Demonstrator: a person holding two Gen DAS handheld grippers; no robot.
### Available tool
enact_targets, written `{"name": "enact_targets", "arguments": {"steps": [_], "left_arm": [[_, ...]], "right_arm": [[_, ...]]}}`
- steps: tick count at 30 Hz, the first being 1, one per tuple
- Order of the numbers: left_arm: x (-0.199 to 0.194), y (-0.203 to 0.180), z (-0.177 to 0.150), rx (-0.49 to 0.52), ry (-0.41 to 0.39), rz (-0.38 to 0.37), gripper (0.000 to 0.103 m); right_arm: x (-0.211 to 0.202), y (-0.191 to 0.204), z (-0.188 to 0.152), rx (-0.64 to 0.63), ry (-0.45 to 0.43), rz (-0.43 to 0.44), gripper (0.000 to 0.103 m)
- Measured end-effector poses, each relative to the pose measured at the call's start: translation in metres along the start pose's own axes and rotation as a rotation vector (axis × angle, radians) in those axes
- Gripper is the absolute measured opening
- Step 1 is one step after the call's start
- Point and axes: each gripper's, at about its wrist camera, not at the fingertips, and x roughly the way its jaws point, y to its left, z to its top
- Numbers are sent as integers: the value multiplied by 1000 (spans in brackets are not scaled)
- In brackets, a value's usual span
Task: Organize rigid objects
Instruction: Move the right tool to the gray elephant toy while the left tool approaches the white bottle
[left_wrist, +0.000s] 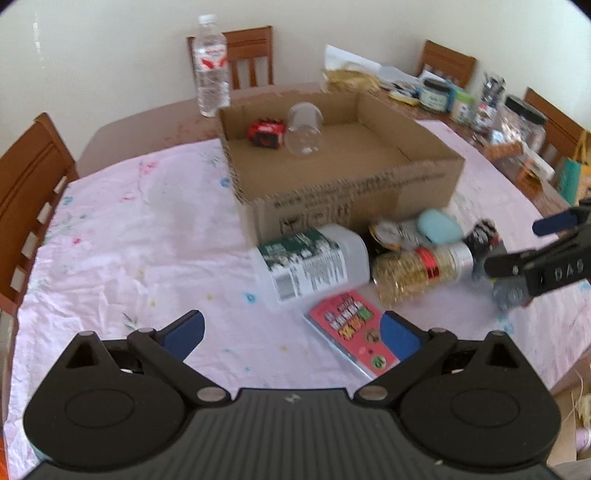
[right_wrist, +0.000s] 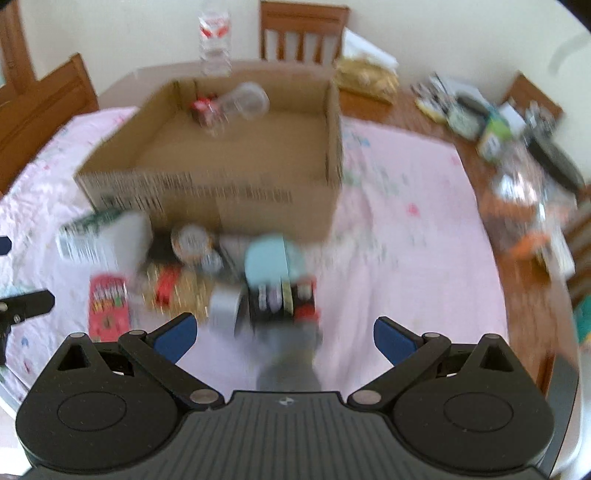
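Right gripper (right_wrist: 282, 338), jaws apart and empty, should centre on the dark box (right_wrist: 282, 301) just ahead before closing; left gripper (left_wrist: 291, 332) likewise apart.

Brown cardboard box (left_wrist: 343, 192), pale pink floral cloth (left_wrist: 129, 236), teal case (left_wrist: 439, 225), red-and-black cube (left_wrist: 266, 133).

One brown cardboard box (left_wrist: 343, 192) sits on the pink cloth, and it has two things in it: one small red cube (left_wrist: 266, 133) and one clear glass jar (left_wrist: 304, 129). One tall clear plastic water bottle (left_wrist: 210, 66) stands behind it. Four brown wooden chairs (left_wrist: 251, 55) stand around.
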Motion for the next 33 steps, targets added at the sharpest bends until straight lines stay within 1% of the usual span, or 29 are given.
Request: {"name": "enact_targets", "arguments": {"steps": [4,8,11,16,21,26,29,31,33], "left_arm": [[7,-5,-5,22,15,-31,101],[17,-10,-9,52,39,-66,101],[23,-16,-9,79,51,-65,101],[30,-22,-9,80,76,-83,101],[37,-30,-10,103,94,-72,101],[39,-32,-9,95,100,-64,101],[40,-33,-9,92,105,-63,101],[43,-33,-9,89,109,-61,101],[45,-33,-9,85,112,-58,101]], "right_arm": [[9,1,-24,67,44,-14,103],[15,-5,-36,120,56,-47,103],[18,-14,-43,161,62,-56,103],[18,-31,-59,191,87,-90,103],[19,-56,-73,239,107,-124,103],[19,-79,-75,265,108,-162,103],[13,-82,-73,245,109,-145,103],[11,-74,-72,193,130,-100,103],[7,-60,-71,144,123,-58,103]]}}
